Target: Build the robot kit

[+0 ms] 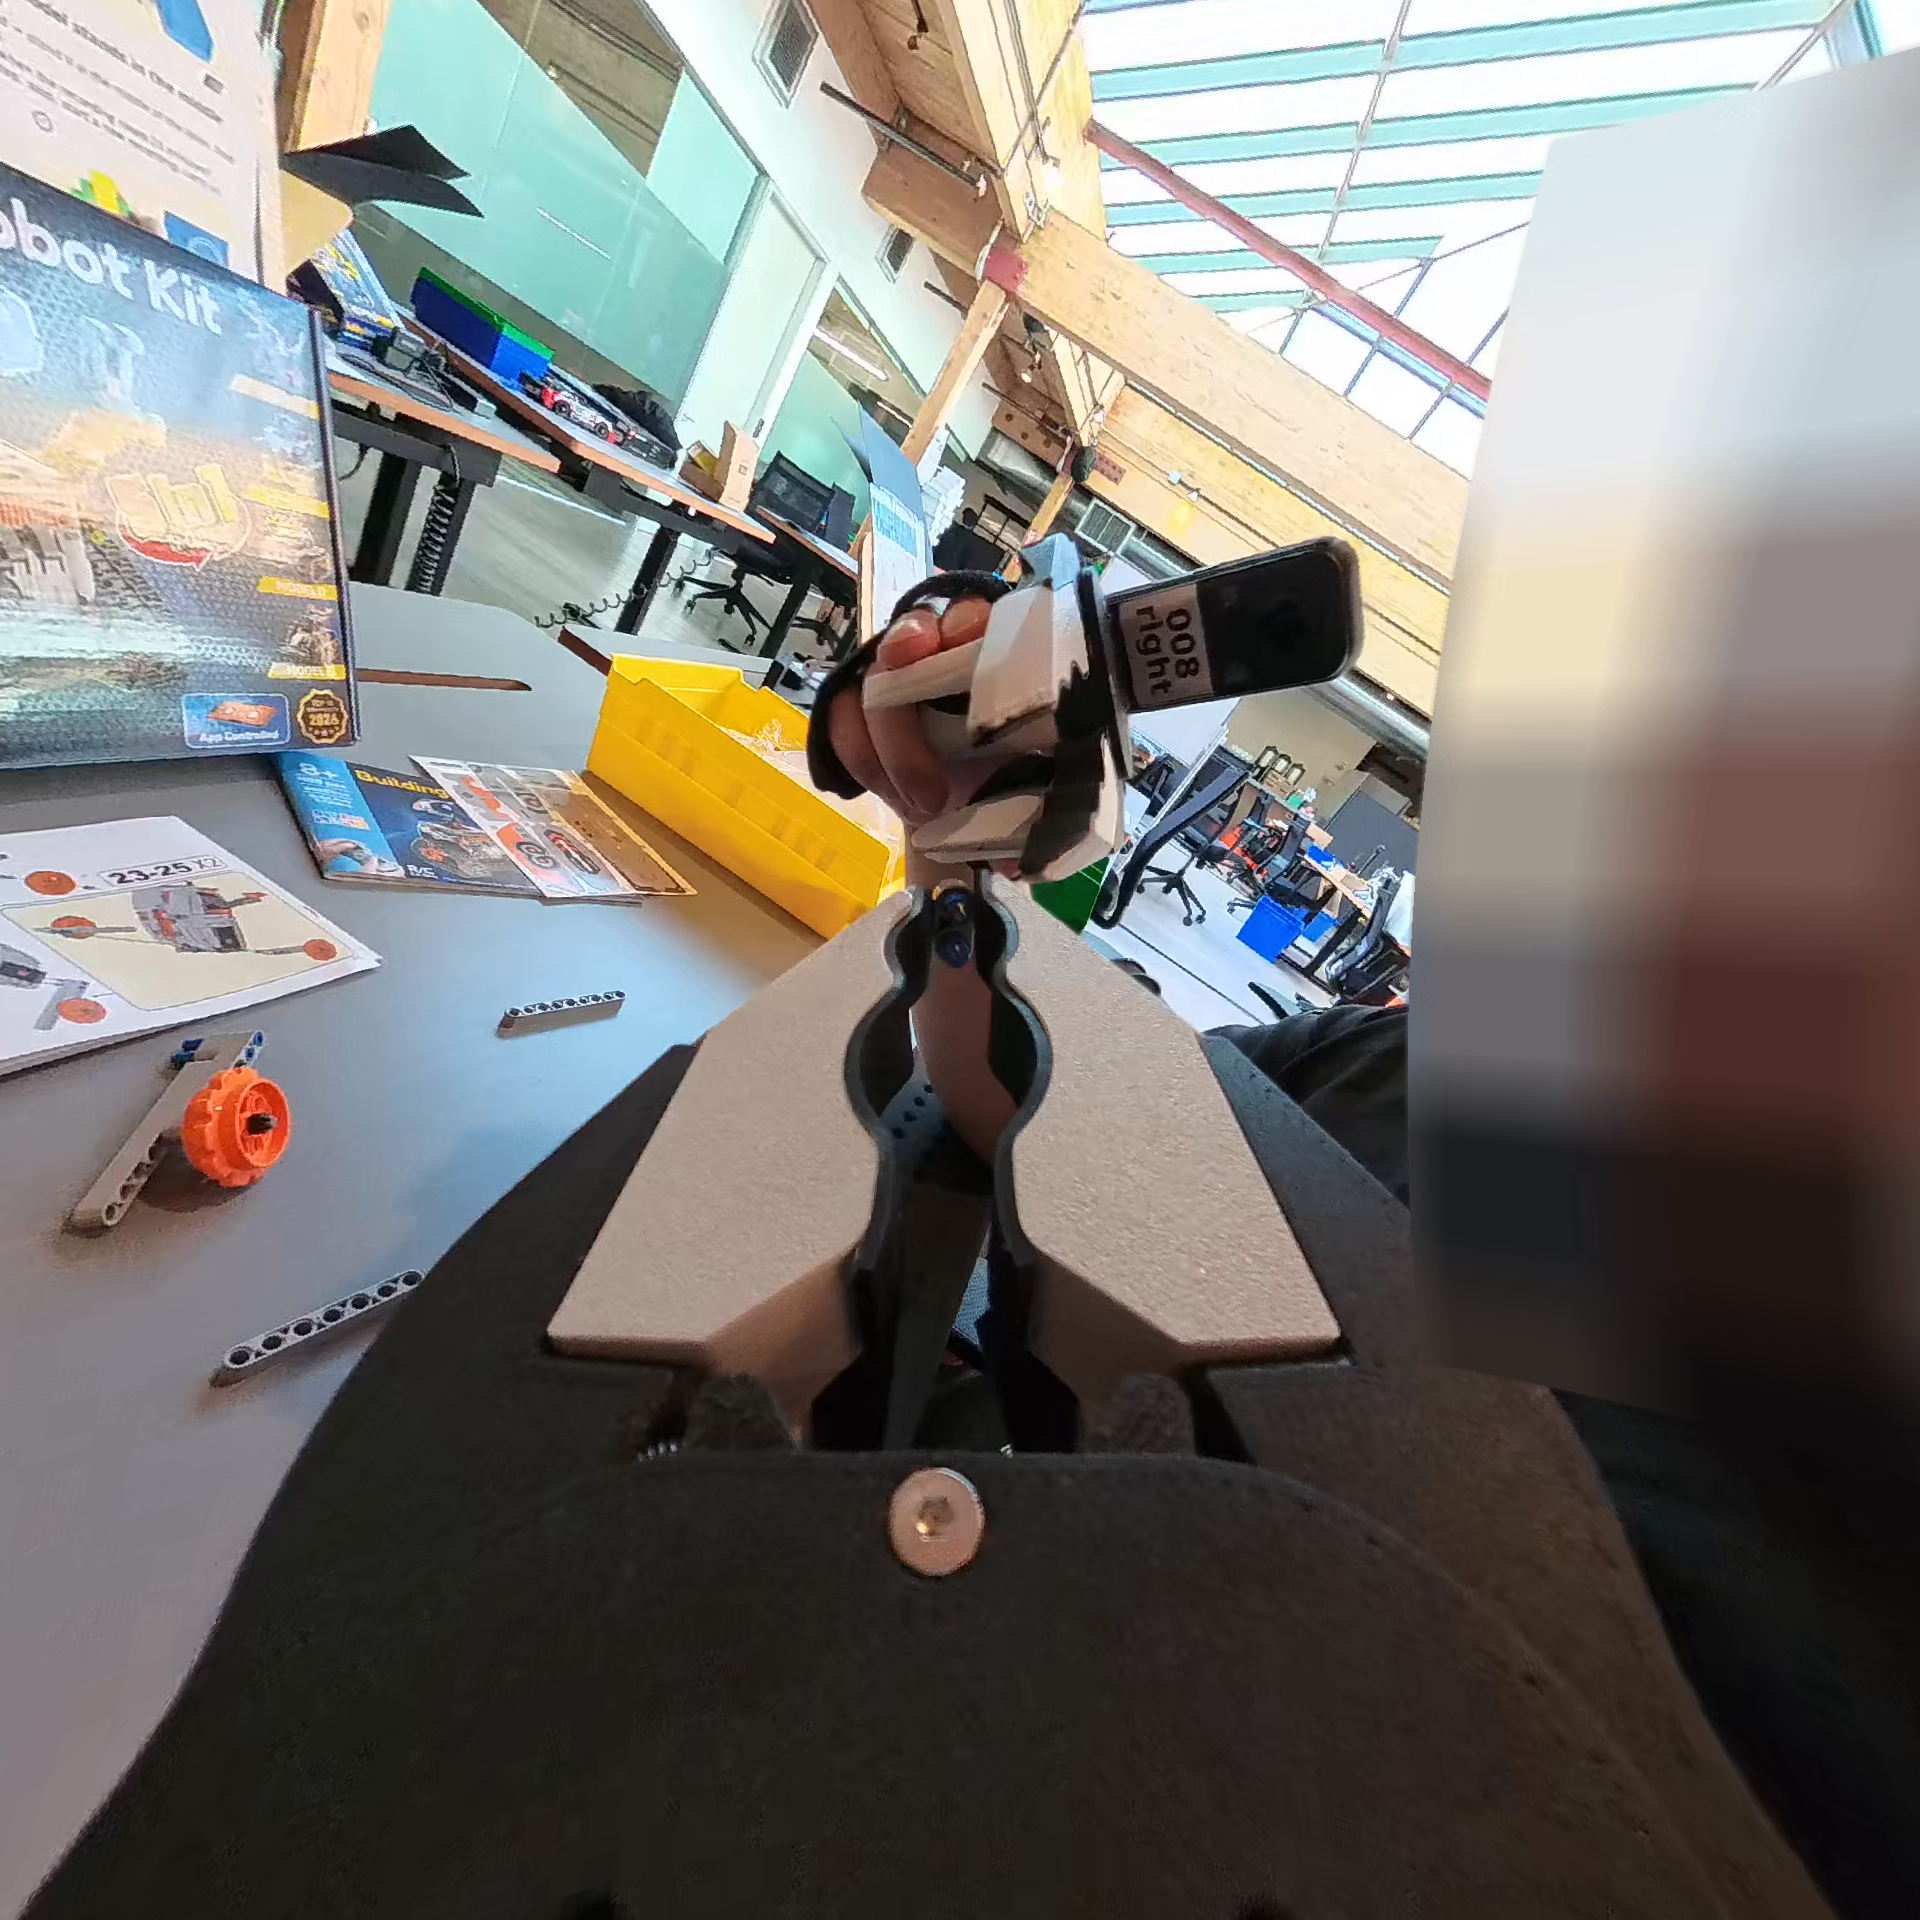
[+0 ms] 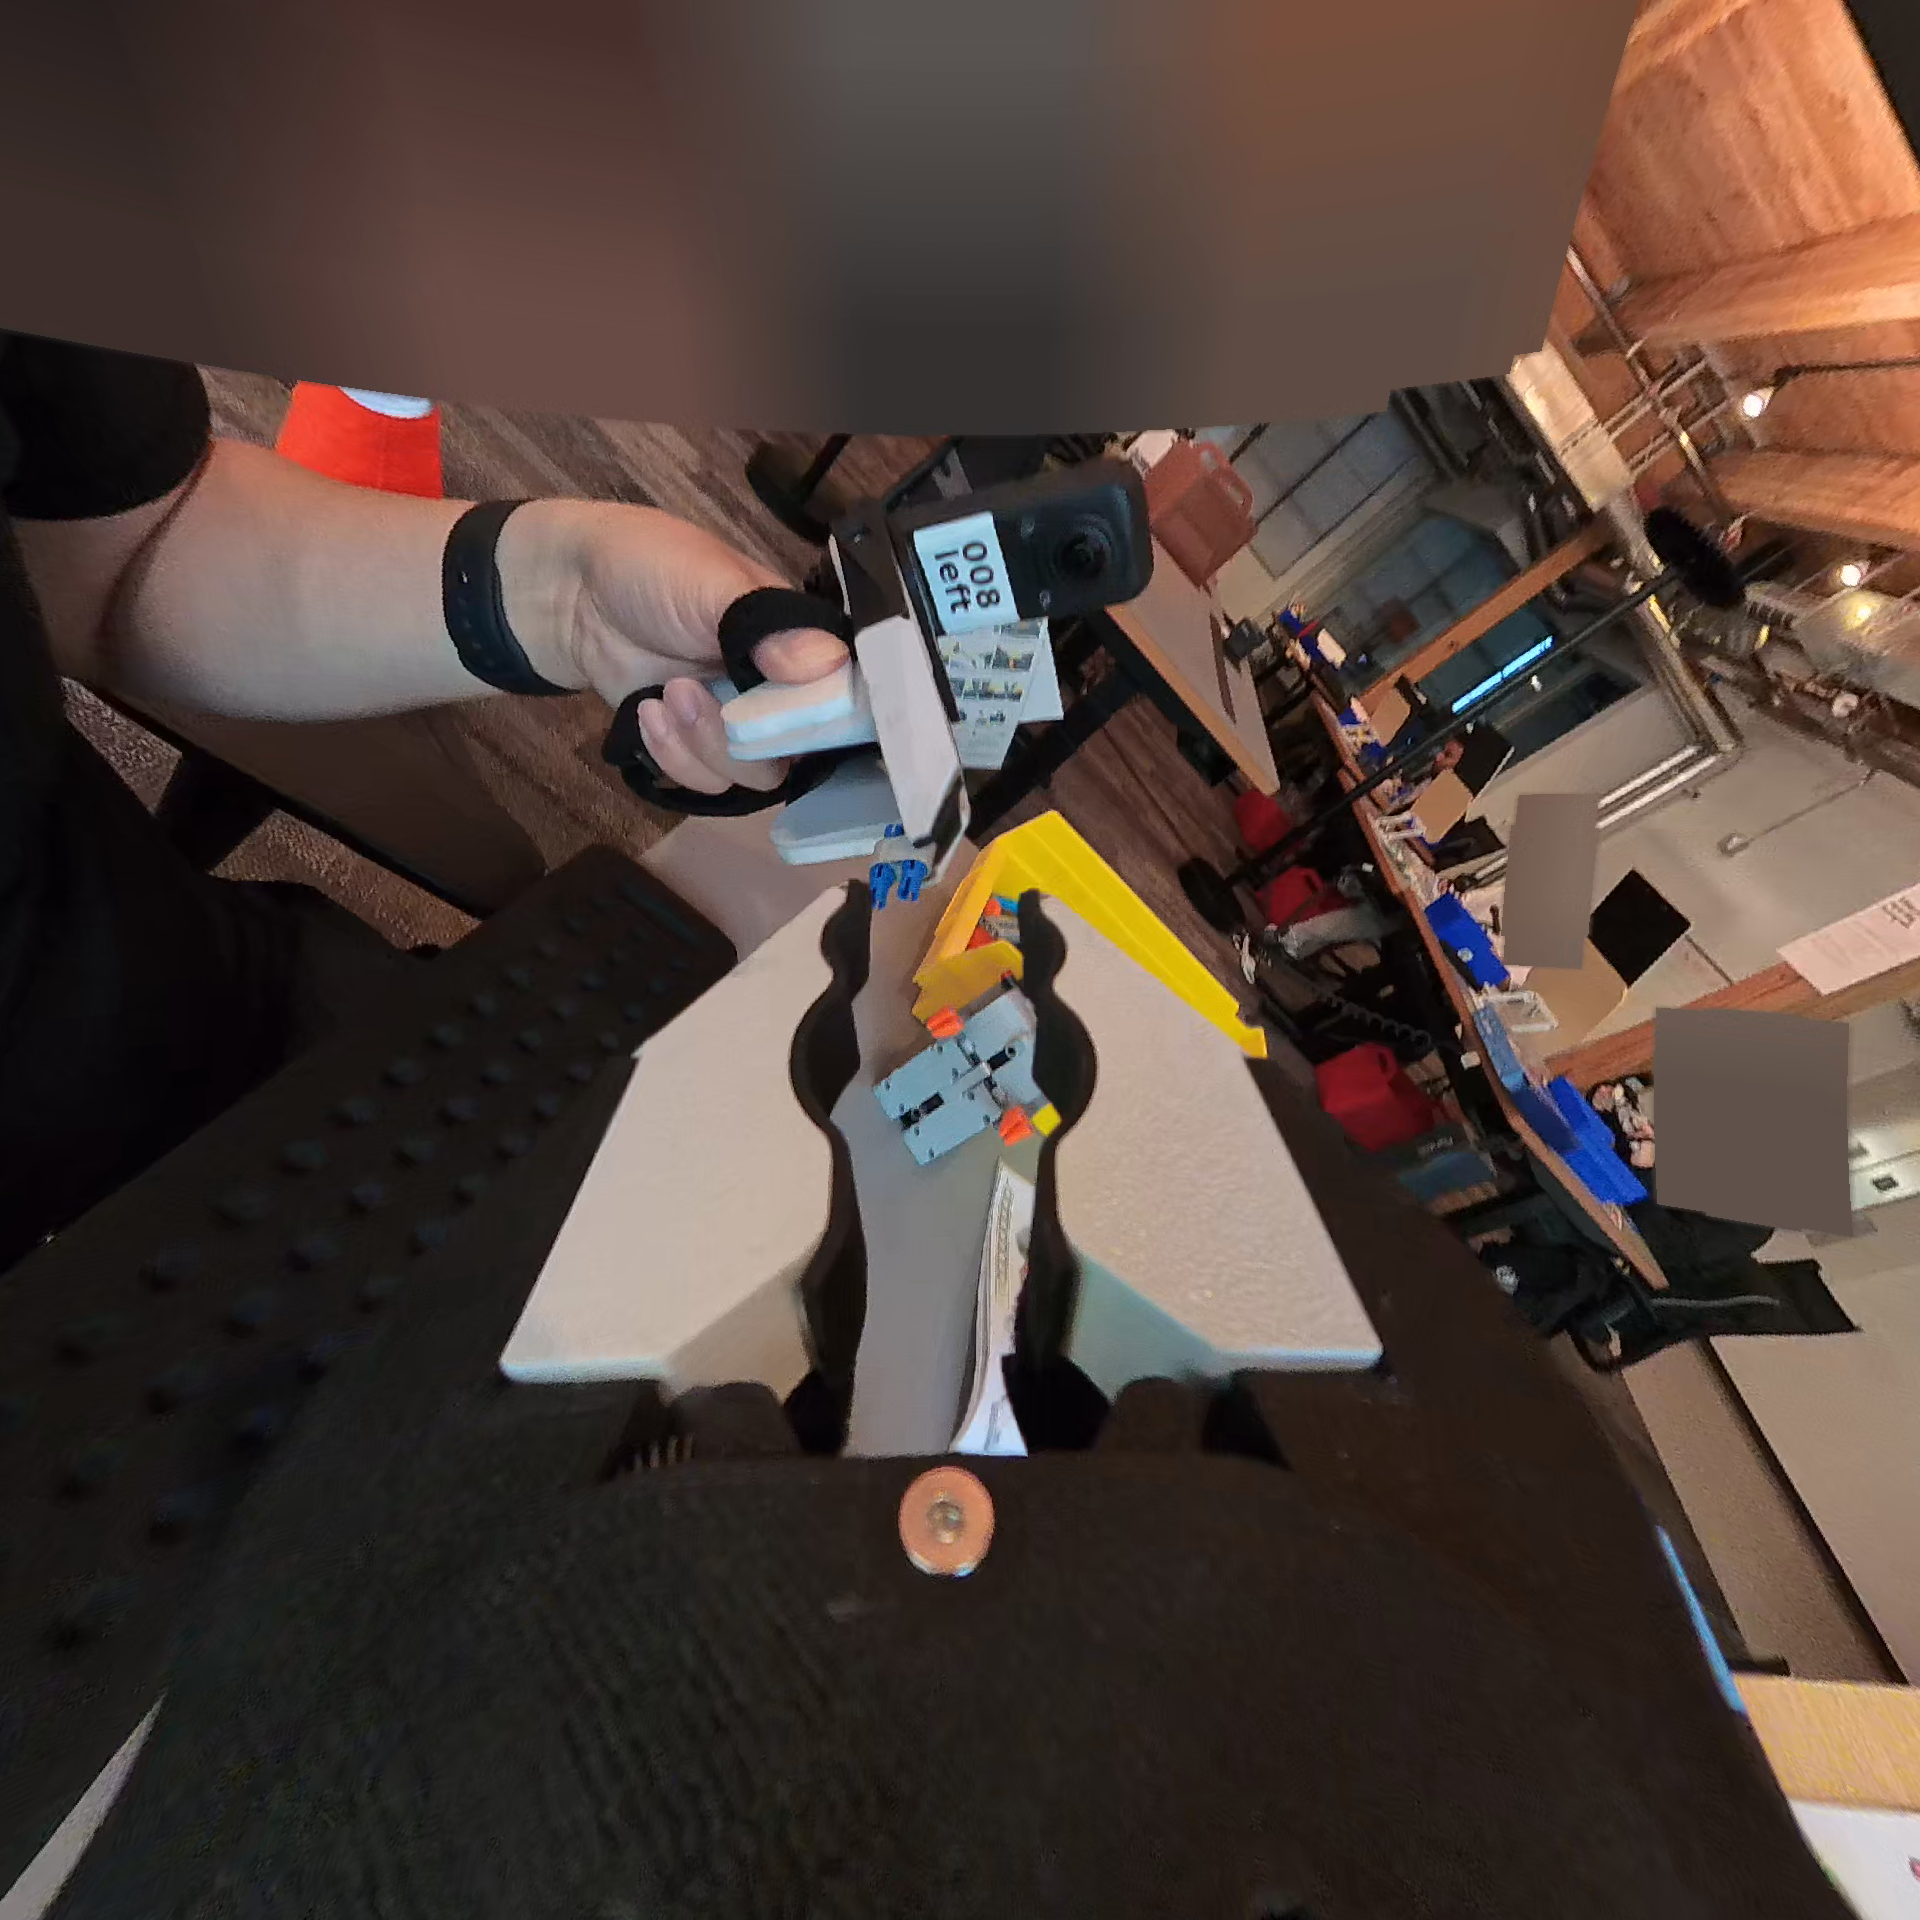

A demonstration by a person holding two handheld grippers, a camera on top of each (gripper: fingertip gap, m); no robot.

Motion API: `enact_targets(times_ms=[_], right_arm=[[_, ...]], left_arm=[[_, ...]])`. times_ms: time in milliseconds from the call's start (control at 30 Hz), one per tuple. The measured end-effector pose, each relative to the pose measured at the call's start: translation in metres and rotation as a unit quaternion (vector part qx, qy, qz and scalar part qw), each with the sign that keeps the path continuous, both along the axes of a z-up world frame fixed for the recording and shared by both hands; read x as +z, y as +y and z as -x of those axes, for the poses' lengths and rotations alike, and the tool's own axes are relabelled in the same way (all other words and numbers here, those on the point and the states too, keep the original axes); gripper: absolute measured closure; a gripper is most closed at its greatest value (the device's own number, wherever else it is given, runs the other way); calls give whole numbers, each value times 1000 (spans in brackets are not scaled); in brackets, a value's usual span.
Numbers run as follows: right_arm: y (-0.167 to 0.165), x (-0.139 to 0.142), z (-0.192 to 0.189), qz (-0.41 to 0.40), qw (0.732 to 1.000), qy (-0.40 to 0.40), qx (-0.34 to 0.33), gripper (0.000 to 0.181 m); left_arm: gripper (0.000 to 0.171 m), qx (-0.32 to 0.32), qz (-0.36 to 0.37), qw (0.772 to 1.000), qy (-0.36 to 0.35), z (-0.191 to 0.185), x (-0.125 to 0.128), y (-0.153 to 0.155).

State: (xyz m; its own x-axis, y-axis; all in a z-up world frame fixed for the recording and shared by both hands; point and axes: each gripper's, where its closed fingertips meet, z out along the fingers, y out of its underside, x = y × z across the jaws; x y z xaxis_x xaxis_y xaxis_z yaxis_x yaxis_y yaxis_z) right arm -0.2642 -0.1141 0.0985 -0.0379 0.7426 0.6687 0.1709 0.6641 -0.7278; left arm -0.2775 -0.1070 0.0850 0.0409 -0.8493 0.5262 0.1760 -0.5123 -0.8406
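Observation:
My left gripper (image 1: 951, 906) is shut on a small blue pin piece (image 1: 952, 935) at its fingertips and holds it up above the grey table (image 1: 468, 1122). The right wrist view shows it too (image 2: 912, 864), with the blue pins (image 2: 896, 881) just past the tips of my right gripper (image 2: 940, 909). My right gripper is open and empty. Seen between its fingers, a grey brick assembly with orange pins (image 2: 956, 1086) lies on the table below. The right gripper (image 1: 997, 847), in a person's hand, faces the left one closely.
A yellow bin (image 1: 727, 790) stands behind. An orange wheel on a grey beam (image 1: 234, 1127), two loose grey beams (image 1: 561, 1010) (image 1: 322, 1325), an instruction sheet (image 1: 156, 925), a booklet (image 1: 416, 821) and the kit box (image 1: 156, 499) lie at the left. The grippers are tip to tip, or close to it.

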Motion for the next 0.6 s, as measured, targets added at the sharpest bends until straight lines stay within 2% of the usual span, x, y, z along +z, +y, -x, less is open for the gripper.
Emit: enact_targets(times_ms=[200,233,300,367,433,533,600], right_arm=[[-7,10,0,3,999,30,18,181],[-7,14,1,5,999,46,15,167],[-6,6,2,6,1000,17,11,181],[-5,-2,6,2,1000,-5,5,181],[-8,4,9,-4,1000,19,8,181],[-10,-1,13,-15,1000,2,5,178],[-14,9,15,-17,999,35,10,176]], left_arm=[[166,9,-21,1000,-4,2,9,-8],[166,11,-25,1000,-4,2,10,-10],[166,13,-29,999,-7,2,13,-12],[166,14,-29,999,-15,3,15,-13],[166,14,-28,999,-16,3,15,-12],[166,8,-24,999,-20,1,15,-13],[166,5,-18,1000,-23,0,15,-12]])
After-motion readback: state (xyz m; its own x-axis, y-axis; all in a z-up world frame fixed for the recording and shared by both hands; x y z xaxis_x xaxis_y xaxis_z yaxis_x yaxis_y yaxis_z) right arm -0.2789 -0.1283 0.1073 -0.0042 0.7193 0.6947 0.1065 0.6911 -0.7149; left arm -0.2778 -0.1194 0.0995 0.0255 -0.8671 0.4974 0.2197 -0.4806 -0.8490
